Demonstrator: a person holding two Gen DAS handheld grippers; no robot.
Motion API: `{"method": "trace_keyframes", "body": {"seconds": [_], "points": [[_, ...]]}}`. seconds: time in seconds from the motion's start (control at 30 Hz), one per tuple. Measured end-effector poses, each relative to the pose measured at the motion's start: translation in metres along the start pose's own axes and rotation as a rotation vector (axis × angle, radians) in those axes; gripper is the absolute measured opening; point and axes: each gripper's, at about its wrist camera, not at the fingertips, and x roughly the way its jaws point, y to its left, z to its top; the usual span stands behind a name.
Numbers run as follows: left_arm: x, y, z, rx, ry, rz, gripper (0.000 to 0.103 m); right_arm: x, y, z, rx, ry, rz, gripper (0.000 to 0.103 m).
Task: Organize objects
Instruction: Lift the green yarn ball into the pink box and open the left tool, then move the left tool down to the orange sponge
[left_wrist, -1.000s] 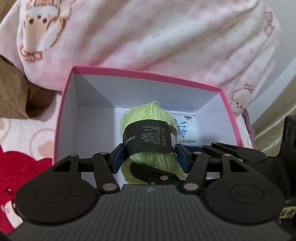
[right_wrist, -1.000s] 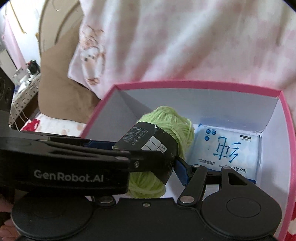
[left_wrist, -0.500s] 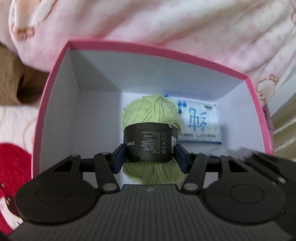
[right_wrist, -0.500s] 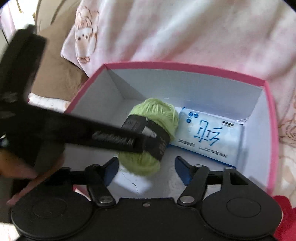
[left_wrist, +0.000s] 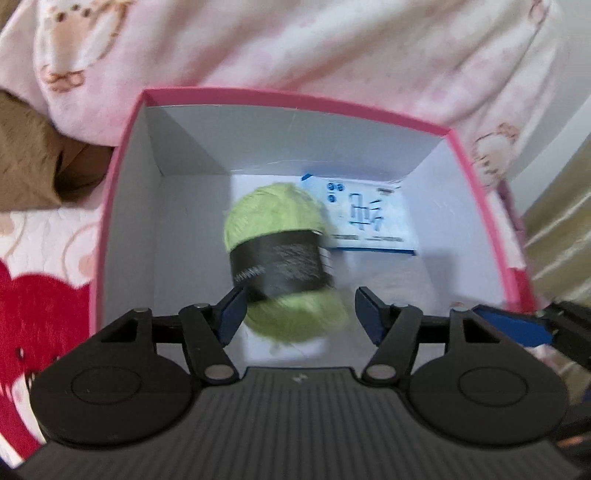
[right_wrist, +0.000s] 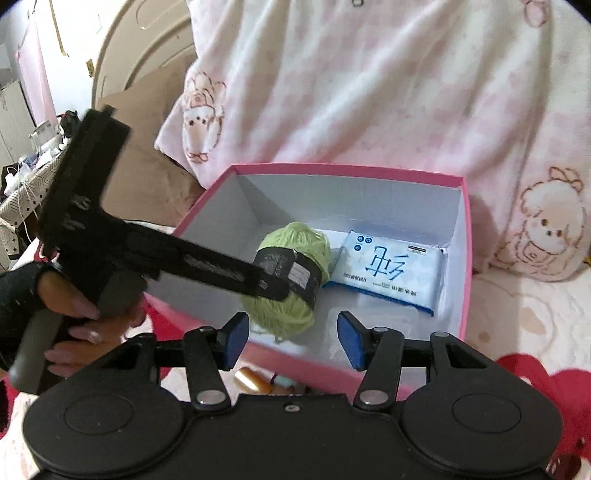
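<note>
Yarn (left_wrist: 282, 258) lies in the pink box (left_wrist: 295, 101), left gripper (left_wrist: 295, 314) jaws just released, right gripper (right_wrist: 288, 334) jaws empty.

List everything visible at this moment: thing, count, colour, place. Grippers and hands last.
box: one, pink outside, white inside, open on the bed
ball of yarn: one, green with black band, inside the box, left of the wipes
pack of wipes: one, white and blue, flat in the box, right side
blanket: one, pink with cartoon animals, behind the box
pillow: one, brown, left of the blanket
small items: unclear, in front of the box
left gripper: jaws just opened, yarn loose between them
right gripper: open, empty
hand: one, holding the left gripper
</note>
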Motion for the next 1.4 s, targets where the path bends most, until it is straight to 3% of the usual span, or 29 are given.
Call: {"method": "trace_keyframes", "body": {"seconds": [0.4, 0.7, 1.03, 1.2, 1.4], "points": [[-0.100, -0.013, -0.043, 0.032, -0.021, -0.045, 0.065, -0.076, 0.035, -0.023, -0.066, 0.010, -0.031, 0.060], [-0.130, -0.031, -0.091, 0.141, 0.011, -0.055, 0.066, -0.113, 0.054, -0.046, -0.096, 0.028, 0.010, 0.065], [-0.113, -0.019, -0.130, 0.120, 0.024, -0.057, 0.066, -0.084, 0.055, -0.102, -0.059, 0.069, 0.127, 0.065], [-0.100, -0.009, -0.140, 0.097, 0.031, -0.081, 0.066, -0.049, 0.048, -0.129, 0.023, 0.138, 0.184, 0.065], [-0.073, -0.008, -0.160, 0.123, 0.025, -0.078, 0.064, -0.015, 0.051, -0.156, 0.078, 0.143, 0.154, 0.065]]}}
